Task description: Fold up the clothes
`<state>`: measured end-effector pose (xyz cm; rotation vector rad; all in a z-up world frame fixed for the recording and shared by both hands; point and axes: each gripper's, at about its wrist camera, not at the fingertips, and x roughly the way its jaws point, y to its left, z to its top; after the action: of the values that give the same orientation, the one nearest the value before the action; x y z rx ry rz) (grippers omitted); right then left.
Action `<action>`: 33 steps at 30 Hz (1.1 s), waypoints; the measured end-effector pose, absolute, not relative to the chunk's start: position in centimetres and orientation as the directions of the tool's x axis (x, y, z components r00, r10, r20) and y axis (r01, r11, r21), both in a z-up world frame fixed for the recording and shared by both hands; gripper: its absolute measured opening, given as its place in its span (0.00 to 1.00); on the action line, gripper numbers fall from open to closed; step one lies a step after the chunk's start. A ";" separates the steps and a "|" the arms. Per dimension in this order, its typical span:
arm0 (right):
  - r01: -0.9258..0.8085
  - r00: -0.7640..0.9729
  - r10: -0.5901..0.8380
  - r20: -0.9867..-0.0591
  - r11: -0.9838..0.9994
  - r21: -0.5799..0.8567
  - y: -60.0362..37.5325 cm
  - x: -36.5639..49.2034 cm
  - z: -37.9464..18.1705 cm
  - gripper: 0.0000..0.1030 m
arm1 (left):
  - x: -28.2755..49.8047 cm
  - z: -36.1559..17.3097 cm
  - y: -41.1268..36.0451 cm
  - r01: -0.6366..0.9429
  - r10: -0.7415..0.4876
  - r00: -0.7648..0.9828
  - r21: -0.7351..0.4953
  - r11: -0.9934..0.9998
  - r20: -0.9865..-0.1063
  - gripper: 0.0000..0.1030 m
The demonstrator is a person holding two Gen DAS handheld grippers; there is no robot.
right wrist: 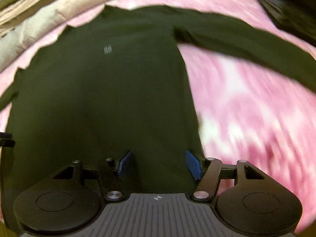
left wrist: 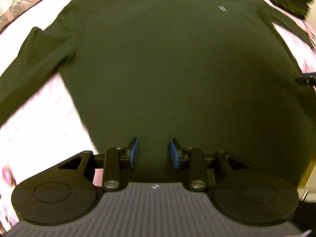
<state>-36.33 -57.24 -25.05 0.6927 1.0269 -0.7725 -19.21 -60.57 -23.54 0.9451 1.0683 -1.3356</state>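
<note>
Below your left tongs (left wrist: pixel 153 153), through the left wrist camera, a dark olive long-sleeved shirt (left wrist: pixel 167 75) lies spread flat on a pink patterned bedspread (left wrist: pixel 39 134), filling most of the view. Your left tongs are open, their blue pads (left wrist: pixel 134 153) apart over the lower part of the shirt with nothing between them; whether they touch the cloth you cannot tell. One sleeve (left wrist: pixel 33 63) runs out to the left across the bedspread, and a small pale logo (left wrist: pixel 222 7) sits high on the chest, right of centre. At the right edge a bit of black hardware (left wrist: pixel 305 79) pokes into view over the shirt; it is too little to name for certain. The bedspread is smeared by blur. Through the right wrist camera, your right tongs (right wrist: pixel 160 165) are also open, wider than the left, with one blue pad (right wrist: pixel 193 165) near the shirt's right side edge and the other over the body of the shirt (right wrist: pixel 108 102). Nothing is gripped. The other sleeve (right wrist: pixel 246 41) stretches away to the right over the pink bedspread (right wrist: pixel 246 118). The pale logo (right wrist: pixel 108 49) shows left of centre. Beige bedding (right wrist: pixel 35 15) lies bunched beyond the shirt at upper left, and something black (right wrist: pixel 292 9) sits at upper right, too blurred to identify.
</note>
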 end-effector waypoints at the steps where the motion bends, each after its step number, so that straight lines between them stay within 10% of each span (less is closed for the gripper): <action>1: 0.832 0.291 -0.232 -0.928 0.540 0.126 -55.8 -37.1 -25.0 0.61 | -19.5 -23.5 -59.2 0.998 -0.274 -0.056 -0.065 0.027 -0.960 0.29; 16: 0.952 0.222 -0.307 -0.925 0.275 0.137 -40.8 -38.7 -14.8 0.62 | -19.6 -13.3 -42.2 0.992 -0.354 -0.061 -0.095 0.082 -0.933 0.31; 20: 0.942 0.254 -0.316 -0.914 0.297 0.159 -38.5 -36.7 -11.8 0.95 | -18.8 -10.6 -40.5 0.992 -0.397 -0.025 -0.071 0.100 -0.917 0.36; 25: 0.921 0.295 -0.305 -0.906 0.344 0.185 -37.3 -34.8 -9.1 0.95 | -17.8 -7.7 -38.8 0.983 -0.417 0.027 -0.052 0.178 -0.908 0.42; 33: 0.886 0.343 -0.281 -0.896 0.413 0.209 -38.5 -33.6 -7.2 0.95 | -17.6 -4.9 -38.8 0.947 -0.399 0.075 -0.060 0.316 -0.914 0.71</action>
<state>-33.63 -38.53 -7.19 0.8076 0.9066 -0.8769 -17.55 -38.82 -4.88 0.6741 1.0322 -1.1333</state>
